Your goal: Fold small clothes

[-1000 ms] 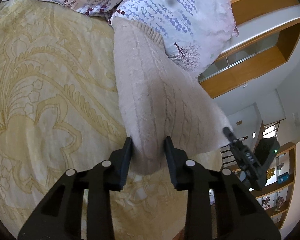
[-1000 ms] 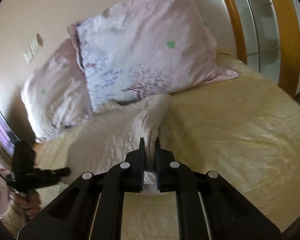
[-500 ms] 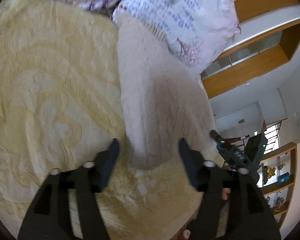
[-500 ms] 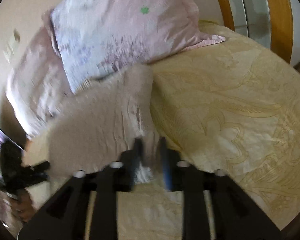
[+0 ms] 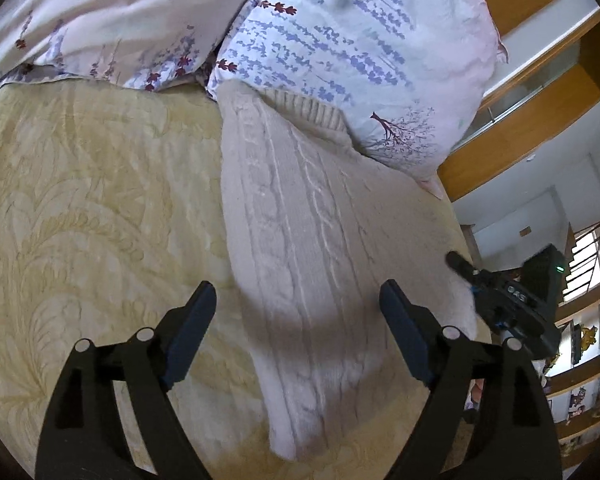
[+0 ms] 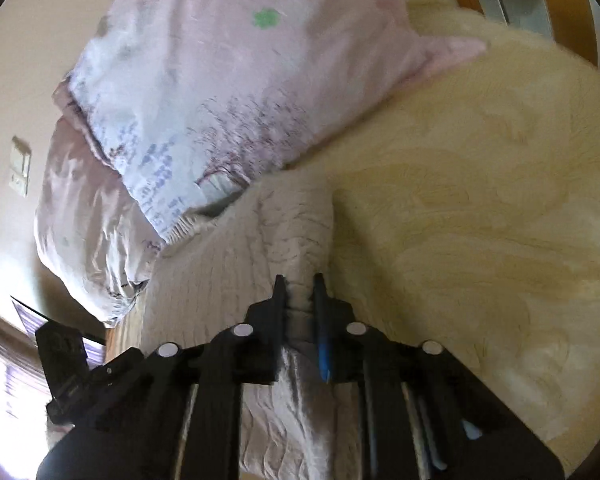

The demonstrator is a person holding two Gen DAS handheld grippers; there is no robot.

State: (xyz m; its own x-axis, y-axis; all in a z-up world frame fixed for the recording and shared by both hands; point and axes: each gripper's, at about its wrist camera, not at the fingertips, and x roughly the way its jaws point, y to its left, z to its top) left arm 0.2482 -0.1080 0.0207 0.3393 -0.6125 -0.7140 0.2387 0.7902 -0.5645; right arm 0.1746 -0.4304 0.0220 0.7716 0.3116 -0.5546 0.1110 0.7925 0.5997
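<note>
A cream cable-knit sweater (image 5: pixel 308 240) lies folded in a long strip on the yellow bedspread (image 5: pixel 80 220), its ribbed end tucked against a floral pillow (image 5: pixel 360 40). My left gripper (image 5: pixel 298 290) hovers over the strip's near end, its jaws wide and still opening; the knit lies between them, untouched by the pads. My right gripper (image 6: pixel 299 280) is closing tight on a raised fold at the sweater's (image 6: pixel 228 280) right edge, with fabric pinched between the pads. Each gripper shows at the edge of the other's view: the right gripper (image 5: pixel 508 300) and the left gripper (image 6: pixel 72 376).
Two floral pillows (image 6: pixel 220 80) lean at the head of the bed, the second pillow (image 5: pixel 100 20) to the left. A wooden headboard (image 5: pixel 540 100) stands behind them. Shelves with trinkets (image 5: pixel 580 360) line the far wall. Bare bedspread (image 6: pixel 480 220) stretches to the right of the sweater.
The left jaws let go of the sweater's near end, spread wide and drew back. The right jaws opened briefly, shifted along the sweater, and shut on its edge again.
</note>
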